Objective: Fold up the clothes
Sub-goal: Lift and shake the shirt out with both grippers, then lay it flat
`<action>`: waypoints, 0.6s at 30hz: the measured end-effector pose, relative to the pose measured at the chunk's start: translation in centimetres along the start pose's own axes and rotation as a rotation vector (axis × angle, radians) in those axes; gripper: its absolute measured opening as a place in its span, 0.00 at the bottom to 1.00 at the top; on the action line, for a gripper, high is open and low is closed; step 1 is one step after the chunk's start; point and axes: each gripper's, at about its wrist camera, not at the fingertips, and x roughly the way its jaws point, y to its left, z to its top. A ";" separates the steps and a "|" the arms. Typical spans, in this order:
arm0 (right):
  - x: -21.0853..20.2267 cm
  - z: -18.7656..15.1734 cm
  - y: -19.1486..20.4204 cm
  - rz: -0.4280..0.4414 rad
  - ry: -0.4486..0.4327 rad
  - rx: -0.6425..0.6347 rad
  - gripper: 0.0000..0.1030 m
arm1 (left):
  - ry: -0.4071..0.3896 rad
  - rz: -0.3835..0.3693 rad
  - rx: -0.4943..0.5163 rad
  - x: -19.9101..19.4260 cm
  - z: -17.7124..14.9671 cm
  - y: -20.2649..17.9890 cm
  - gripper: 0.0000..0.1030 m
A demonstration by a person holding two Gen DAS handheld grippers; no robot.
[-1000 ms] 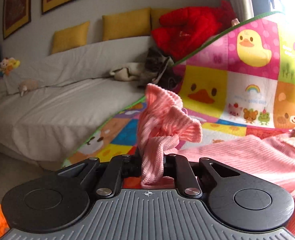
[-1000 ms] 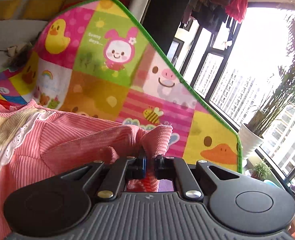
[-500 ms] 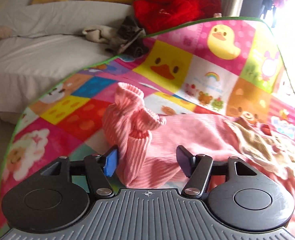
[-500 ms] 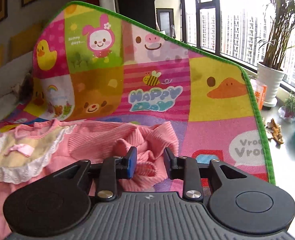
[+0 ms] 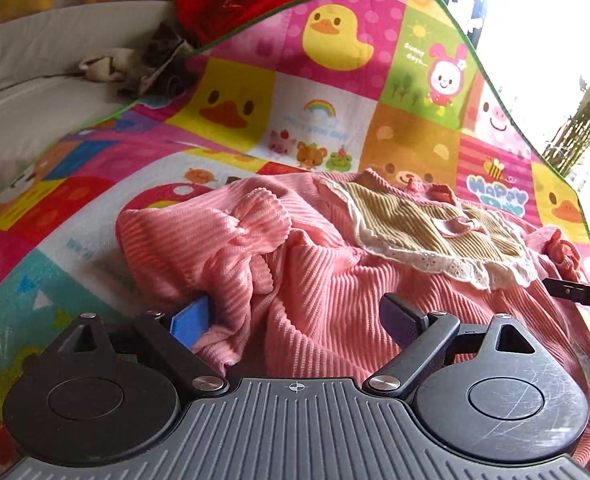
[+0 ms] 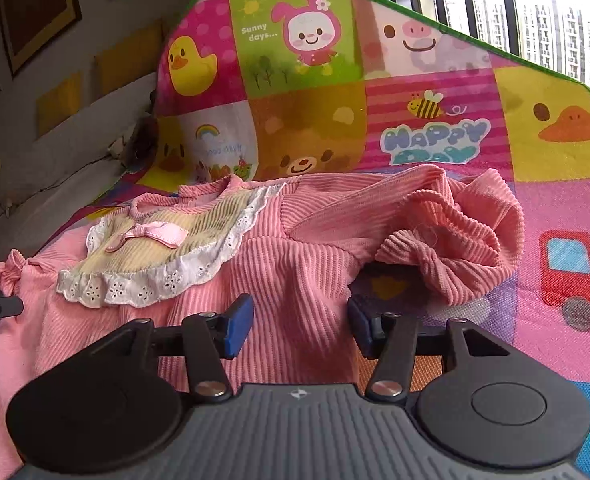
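Change: both sleeves, pinched a second ago, now lie released on the pink garment (image 5: 327, 288).
Left hand-held gripper (image 5: 295, 316): jaws wide, empty.
Right hand-held gripper (image 6: 301, 324): jaws wide, empty.
Underneath: cartoon play mat (image 6: 435, 92).

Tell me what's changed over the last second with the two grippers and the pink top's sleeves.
Both grippers let go. The left gripper, shut on the left sleeve a second ago, now stands open with that sleeve dropped onto the pink top. The right gripper likewise opened, and the right sleeve lies bunched on the play mat. The top remains spread face up on the mat, its lace bib showing.
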 end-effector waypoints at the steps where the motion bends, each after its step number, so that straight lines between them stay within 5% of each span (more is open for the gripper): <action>1: 0.1 0.0 0.1 0.001 0.000 -0.007 0.51 | -0.004 0.008 0.005 0.0 0.0 -0.1 0.90; 4: 0.2 0.1 0.6 0.003 -0.002 -0.029 0.49 | -0.013 0.046 0.050 0.0 -0.3 -0.8 0.83; 6: 0.3 0.1 0.9 0.005 -0.002 -0.044 0.36 | -0.016 0.079 0.101 -0.1 -0.6 -1.5 0.52; 10: 0.6 0.1 1.5 0.008 -0.004 -0.073 0.12 | -0.012 0.092 0.133 -1.0 -1.1 -1.7 0.26; 18: -3.2 -2.7 1.7 0.052 0.030 -0.096 0.08 | 0.078 -0.036 0.130 -5.0 -3.9 -1.3 0.07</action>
